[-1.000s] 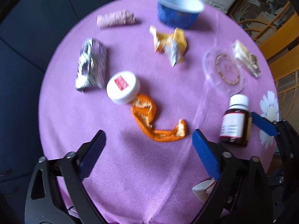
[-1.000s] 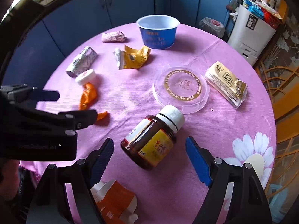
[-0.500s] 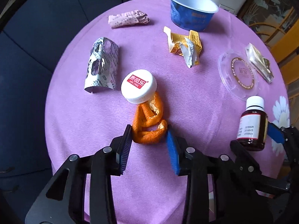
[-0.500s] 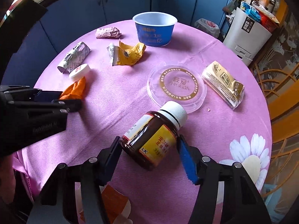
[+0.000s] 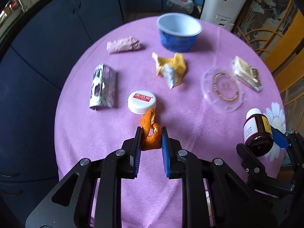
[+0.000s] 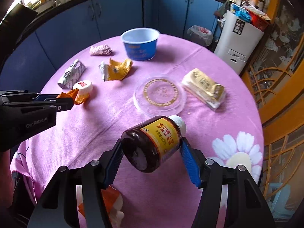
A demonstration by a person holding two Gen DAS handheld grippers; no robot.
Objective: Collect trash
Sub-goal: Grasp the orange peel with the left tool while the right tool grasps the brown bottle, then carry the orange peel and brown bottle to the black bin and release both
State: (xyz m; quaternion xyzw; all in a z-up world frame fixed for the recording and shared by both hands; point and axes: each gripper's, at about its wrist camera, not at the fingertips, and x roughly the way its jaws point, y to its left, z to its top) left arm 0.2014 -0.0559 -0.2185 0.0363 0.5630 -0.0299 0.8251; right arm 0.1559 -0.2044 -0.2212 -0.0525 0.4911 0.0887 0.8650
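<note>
I see the round table under its purple cloth (image 5: 190, 133), with a blue plastic bowl (image 5: 179, 32) at the far edge and a clear round lid (image 5: 222, 88) nearer me. My right gripper (image 6: 152, 155) has its jaws clamped on a brown glass bottle with a yellow label and white cap (image 6: 153, 142), tilted and lifted off the cloth. My left gripper (image 5: 151, 138) is pinched nearly closed on a curled orange peel (image 5: 150, 133), just beside a white screw cap (image 5: 142, 101).

Blue cabinets (image 6: 117, 19), white drawer unit (image 6: 239, 43), lined bin (image 6: 199, 34) behind.
</note>
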